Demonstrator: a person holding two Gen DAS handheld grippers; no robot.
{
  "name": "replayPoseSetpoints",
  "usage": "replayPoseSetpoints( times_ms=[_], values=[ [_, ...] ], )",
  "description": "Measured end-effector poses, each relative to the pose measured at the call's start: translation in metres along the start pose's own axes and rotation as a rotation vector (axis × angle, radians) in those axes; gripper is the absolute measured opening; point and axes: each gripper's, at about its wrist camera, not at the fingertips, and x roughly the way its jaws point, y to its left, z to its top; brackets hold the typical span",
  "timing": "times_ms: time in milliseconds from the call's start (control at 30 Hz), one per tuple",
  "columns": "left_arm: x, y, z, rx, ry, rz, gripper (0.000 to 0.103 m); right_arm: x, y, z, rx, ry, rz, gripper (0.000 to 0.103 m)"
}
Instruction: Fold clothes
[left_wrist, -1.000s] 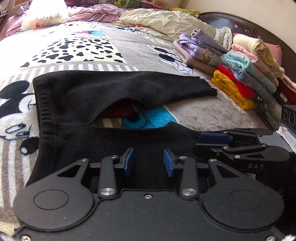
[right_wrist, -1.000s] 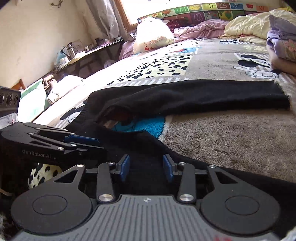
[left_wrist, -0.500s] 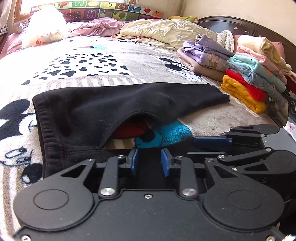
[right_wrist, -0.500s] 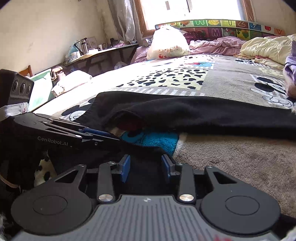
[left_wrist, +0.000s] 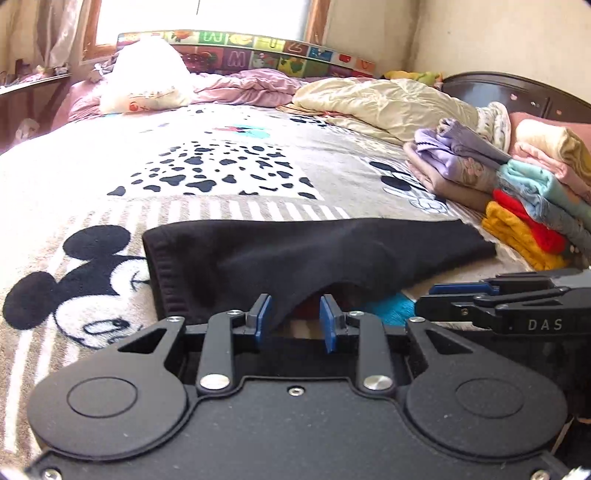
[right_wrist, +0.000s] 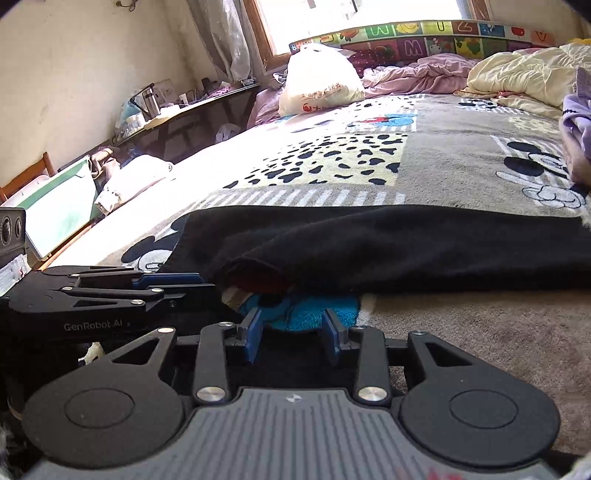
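Garment (left_wrist: 317, 254): black, lies flat across the blanket (left_wrist: 221, 173), stretched sideways just ahead of both grippers; ribbed hem at its left end in the left view.
Garment fold: near edge lifts into a hollow; red and blue blanket print shows beneath it in both views.
Left gripper (left_wrist: 295, 325): jaws have just been closing; blue pads stand apart with a visible gap. A dark edge of the garment hangs against the left pad (left_wrist: 263, 317); whether the pads pinch cloth cannot be told.
Right gripper (right_wrist: 293, 334): jaws part-way apart, pads at the near edge of the blue print; dark cloth lies low between them, grip cannot be told.
Left view only: pile (left_wrist: 517, 192) of folded clothes at right, purple, teal, red and yellow layers, just beside the garment's right end; dark headboard (left_wrist: 517, 92) behind it; right gripper (left_wrist: 498, 302) seen from the side.
Right view only: shelf (right_wrist: 177, 107) with a flask along the wall at left; green board (right_wrist: 59, 210) beside the bed; left gripper (right_wrist: 173, 284) seen from the side, its tip at the fold's opening.
Both views: white bag (right_wrist: 317, 85) and cream quilt (left_wrist: 388, 103) at the far end of the bed.
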Motion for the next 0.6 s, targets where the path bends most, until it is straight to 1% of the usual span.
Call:
replayPoseSetpoints(
  times_ms=[33, 100, 200, 233, 267, 300, 333, 400, 433, 533, 567, 600],
  values=[
    [0.001, 0.006, 0.006, -0.044, 0.000, -0.004, 0.027, -0.003, -0.001, 0.003, -0.003, -0.016, -0.016, 0.036],
    [0.006, 0.017, 0.018, -0.074, -0.013, 0.049, 0.027, 0.000, -0.014, 0.013, 0.016, -0.027, -0.098, 0.038],
    [0.014, 0.034, 0.032, -0.128, -0.017, 0.017, 0.027, 0.003, -0.032, 0.028, 0.045, -0.044, -0.220, 0.040],
    [0.017, 0.035, 0.036, -0.112, -0.020, -0.003, 0.027, -0.002, -0.045, 0.029, 0.098, -0.065, -0.216, 0.042],
    [0.020, 0.034, 0.041, -0.086, -0.022, -0.024, 0.027, -0.007, -0.057, 0.029, 0.151, -0.085, -0.213, 0.046],
    [0.023, 0.033, 0.045, -0.059, -0.025, -0.045, 0.027, -0.012, -0.069, 0.030, 0.203, -0.106, -0.209, 0.047],
    [0.029, 0.029, 0.050, -0.008, -0.013, -0.052, 0.027, -0.013, -0.070, 0.030, 0.179, -0.102, -0.201, 0.046],
    [0.041, 0.024, 0.053, 0.066, 0.032, -0.060, 0.027, -0.005, -0.058, 0.030, 0.064, -0.065, -0.165, 0.046],
    [0.049, 0.025, 0.052, 0.092, 0.052, -0.028, 0.027, -0.001, -0.051, 0.030, 0.025, -0.052, -0.144, 0.046],
    [0.071, 0.032, 0.047, 0.158, 0.100, 0.108, 0.027, 0.029, -0.015, 0.043, -0.131, 0.015, -0.041, 0.045],
    [0.078, 0.037, 0.045, 0.178, 0.109, 0.158, 0.027, 0.041, -0.005, 0.046, -0.175, 0.027, -0.042, 0.045],
    [0.081, 0.042, 0.045, 0.164, 0.111, 0.156, 0.027, 0.053, 0.005, 0.050, -0.220, 0.039, -0.044, 0.045]
  ],
)
